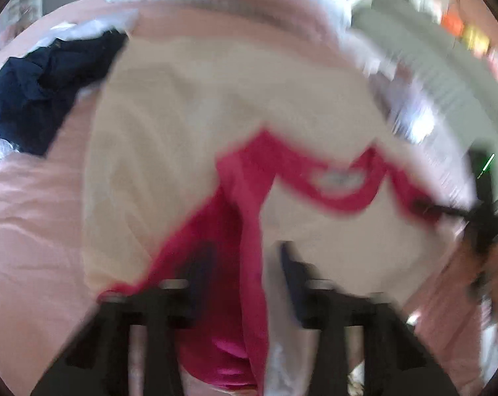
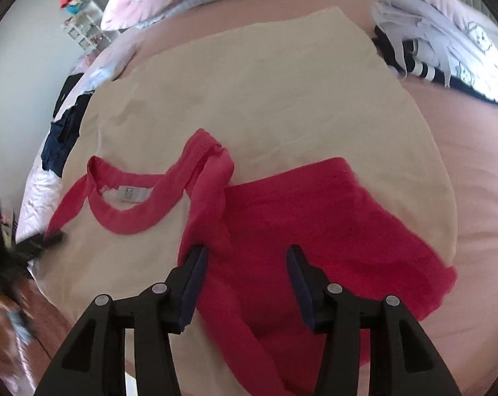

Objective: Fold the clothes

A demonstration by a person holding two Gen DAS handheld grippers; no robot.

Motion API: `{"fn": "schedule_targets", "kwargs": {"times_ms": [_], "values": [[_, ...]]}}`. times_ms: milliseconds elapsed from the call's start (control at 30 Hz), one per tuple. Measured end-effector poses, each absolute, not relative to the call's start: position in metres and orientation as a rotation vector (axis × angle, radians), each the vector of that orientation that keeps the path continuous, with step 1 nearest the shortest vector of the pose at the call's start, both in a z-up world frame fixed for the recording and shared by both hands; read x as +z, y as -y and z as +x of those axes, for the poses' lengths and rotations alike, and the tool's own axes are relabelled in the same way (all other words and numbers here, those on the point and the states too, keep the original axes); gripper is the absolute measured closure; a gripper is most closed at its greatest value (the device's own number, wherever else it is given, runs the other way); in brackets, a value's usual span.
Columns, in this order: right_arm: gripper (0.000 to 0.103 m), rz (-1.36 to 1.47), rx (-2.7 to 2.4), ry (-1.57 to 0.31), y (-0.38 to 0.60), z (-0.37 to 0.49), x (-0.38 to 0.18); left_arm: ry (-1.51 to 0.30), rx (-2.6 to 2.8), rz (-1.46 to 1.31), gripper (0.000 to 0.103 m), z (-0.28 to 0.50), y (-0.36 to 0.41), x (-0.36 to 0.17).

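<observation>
The cream shirt (image 2: pixel 265 99) with red sleeves lies flat on the bed (image 2: pixel 473 165). The right gripper (image 2: pixel 245 280) stands open over a red sleeve (image 2: pixel 331 217), holding nothing. The left gripper (image 1: pixel 245 280) looks nearly closed on red cloth, though blur hides the contact. The fabric looks light and limp; seams and hems probably offer the best hold.

The right gripper (image 2: pixel 245 264) is seen pointed steeply downward, its two dark-padded fingers (image 2: pixel 192 283) held well apart, with nothing pressed between the pads. The left gripper (image 1: pixel 245 274) is likewise angled down, though its view is blurred; its fingers (image 1: pixel 291 274) are seen with a gap between them, and whether anything is clamped there cannot be told.
</observation>
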State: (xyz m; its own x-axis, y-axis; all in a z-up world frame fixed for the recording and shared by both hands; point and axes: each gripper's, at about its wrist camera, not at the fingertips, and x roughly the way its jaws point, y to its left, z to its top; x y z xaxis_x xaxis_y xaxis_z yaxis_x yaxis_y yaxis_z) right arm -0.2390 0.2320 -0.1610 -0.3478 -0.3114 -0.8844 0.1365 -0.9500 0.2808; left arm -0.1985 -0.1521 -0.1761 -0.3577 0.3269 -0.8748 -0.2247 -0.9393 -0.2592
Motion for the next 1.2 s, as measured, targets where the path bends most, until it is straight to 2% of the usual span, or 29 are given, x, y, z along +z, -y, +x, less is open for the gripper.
{"fn": "schedule_targets", "kwargs": {"times_ms": [100, 200, 300, 333, 367, 400, 433, 500, 567, 667, 767, 800, 900, 967, 1033, 1067, 1100, 1167, 1200], "values": [[0.053, 1.515, -2.468, 0.262, -0.244, -0.230, -0.137, 0.123, 2.344, -1.533, 0.089, -0.197, 0.146, -0.176], [0.034, 1.443, -2.428, 0.319, -0.254, -0.225, -0.126, 0.106, 2.314, -1.542, 0.089, -0.200, 0.148, -0.177], [0.034, 1.529, -2.322, 0.263, -0.236, -0.237, -0.145, 0.147, 2.303, -1.521, 0.089, -0.202, 0.152, -0.175], [0.040, 1.551, -2.299, 0.258, -0.232, -0.241, -0.153, 0.149, 2.300, -1.524, 0.089, -0.204, 0.151, -0.177], [0.054, 1.572, -2.277, 0.254, -0.228, -0.245, -0.162, 0.134, 2.299, -1.529, 0.089, -0.205, 0.149, -0.177], [0.092, 1.627, -2.243, 0.261, -0.221, -0.250, -0.173, 0.128, 2.302, -1.530, 0.092, -0.206, 0.147, -0.176], [0.095, 1.681, -2.209, 0.268, -0.215, -0.256, -0.184, 0.136, 2.307, -1.519, 0.096, -0.207, 0.146, -0.171], [0.097, 1.622, -2.282, 0.244, -0.219, -0.249, -0.171, 0.165, 2.327, -1.456, 0.096, -0.205, 0.148, -0.155], [0.098, 1.560, -2.353, 0.220, -0.223, -0.243, -0.158, 0.169, 2.346, -1.383, 0.096, -0.203, 0.150, -0.136], [0.099, 1.530, -2.407, 0.232, -0.236, -0.237, -0.159, 0.122, 2.361, -1.447, 0.096, -0.217, 0.151, -0.156], [0.098, 1.571, -2.405, 0.292, -0.248, -0.241, -0.177, 0.060, 2.373, -1.511, 0.090, -0.227, 0.148, -0.181], [0.096, 1.607, -2.378, 0.348, -0.250, -0.245, -0.189, 0.031, 2.378, -1.517, 0.090, -0.225, 0.144, -0.188], [0.092, 1.642, -2.379, 0.381, -0.257, -0.241, -0.169, 0.028, 2.410, -1.497, 0.091, -0.215, 0.146, -0.169], [0.090, 1.561, -2.476, 0.308, -0.258, -0.221, -0.139, 0.030, 2.459, -1.413, 0.091, -0.197, 0.153, -0.145], [0.077, 1.443, -2.611, 0.196, -0.259, -0.193, -0.104, -0.093, 2.500, -1.342, 0.089, -0.173, 0.143, -0.124], [0.074, 1.432, -2.581, 0.224, -0.251, -0.183, -0.103, -0.096, 2.481, -1.329, 0.089, -0.160, 0.142, -0.118], [0.073, 1.421, -2.550, 0.252, -0.244, -0.173, -0.102, -0.022, 2.454, -1.336, 0.085, -0.146, 0.141, -0.116], [0.073, 1.398, -2.489, 0.305, -0.230, -0.153, -0.100, 0.127, 2.431, -1.325, 0.070, -0.126, 0.139, -0.119], [0.073, 1.399, -2.472, 0.254, -0.212, -0.147, -0.108, 0.175, 2.427, -1.312, 0.065, -0.119, 0.134, -0.124]]}}
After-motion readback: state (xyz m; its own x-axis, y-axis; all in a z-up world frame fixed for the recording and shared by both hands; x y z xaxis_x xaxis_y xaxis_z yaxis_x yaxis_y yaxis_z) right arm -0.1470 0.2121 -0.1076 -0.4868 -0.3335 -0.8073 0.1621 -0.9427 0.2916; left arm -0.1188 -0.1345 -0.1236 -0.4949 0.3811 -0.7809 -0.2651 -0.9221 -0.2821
